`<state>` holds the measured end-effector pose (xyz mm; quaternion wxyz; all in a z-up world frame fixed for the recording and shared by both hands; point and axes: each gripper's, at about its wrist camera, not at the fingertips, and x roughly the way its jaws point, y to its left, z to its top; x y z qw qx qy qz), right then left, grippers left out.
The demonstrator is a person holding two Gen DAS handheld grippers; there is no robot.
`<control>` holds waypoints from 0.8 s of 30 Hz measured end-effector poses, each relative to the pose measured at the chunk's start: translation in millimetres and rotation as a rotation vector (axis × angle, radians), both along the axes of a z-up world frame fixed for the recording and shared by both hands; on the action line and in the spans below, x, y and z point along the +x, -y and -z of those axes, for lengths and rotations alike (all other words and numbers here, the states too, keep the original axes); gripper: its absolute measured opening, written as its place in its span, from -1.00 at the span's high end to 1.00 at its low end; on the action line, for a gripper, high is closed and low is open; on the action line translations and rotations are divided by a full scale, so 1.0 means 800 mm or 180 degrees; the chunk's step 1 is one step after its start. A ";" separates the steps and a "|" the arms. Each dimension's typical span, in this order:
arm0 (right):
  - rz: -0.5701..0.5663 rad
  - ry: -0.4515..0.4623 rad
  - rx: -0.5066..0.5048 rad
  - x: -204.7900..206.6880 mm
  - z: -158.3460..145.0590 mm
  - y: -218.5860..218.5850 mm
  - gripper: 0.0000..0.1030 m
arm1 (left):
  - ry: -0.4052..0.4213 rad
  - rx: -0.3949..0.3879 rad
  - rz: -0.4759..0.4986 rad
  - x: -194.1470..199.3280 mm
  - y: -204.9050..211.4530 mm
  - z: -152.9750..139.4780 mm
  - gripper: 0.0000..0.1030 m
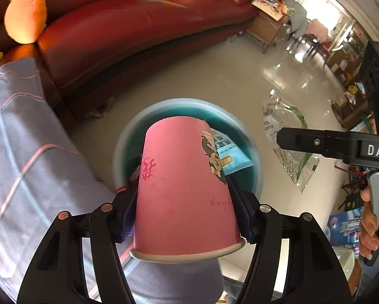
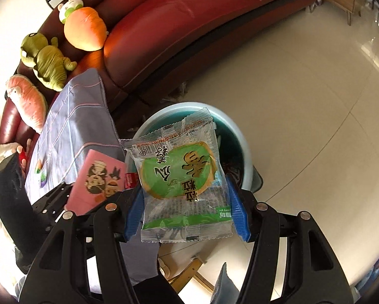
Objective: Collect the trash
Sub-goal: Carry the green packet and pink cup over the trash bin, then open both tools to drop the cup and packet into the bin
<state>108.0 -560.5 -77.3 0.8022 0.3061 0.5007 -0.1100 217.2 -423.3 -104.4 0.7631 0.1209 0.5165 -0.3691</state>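
Note:
My left gripper is shut on a pink paper cup, held upside down above a round blue bin on the floor. Blue paper trash lies inside the bin. My right gripper is shut on a clear and green snack wrapper, held above the same bin. The right gripper also shows in the left wrist view, with the wrapper hanging from it. The pink cup also shows in the right wrist view, at the left.
A dark red sofa curves behind the bin, with plush toys on it. A grey checked cloth covers a surface at the left. Glossy tiled floor spreads to the right. A wooden side table stands at the sofa's end.

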 end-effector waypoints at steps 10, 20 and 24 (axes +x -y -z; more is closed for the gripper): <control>0.0037 -0.0079 -0.0001 0.002 0.006 0.015 -0.11 | -0.0033 0.0044 -0.0025 0.016 0.011 0.019 -0.75; -0.0084 -0.0182 0.0042 0.018 0.028 0.001 -0.12 | -0.0081 0.0072 -0.0228 0.022 -0.031 0.017 -0.75; -0.0111 -0.0270 0.0050 0.023 0.042 -0.006 -0.17 | -0.0046 0.0060 -0.0248 0.012 -0.045 0.010 -0.75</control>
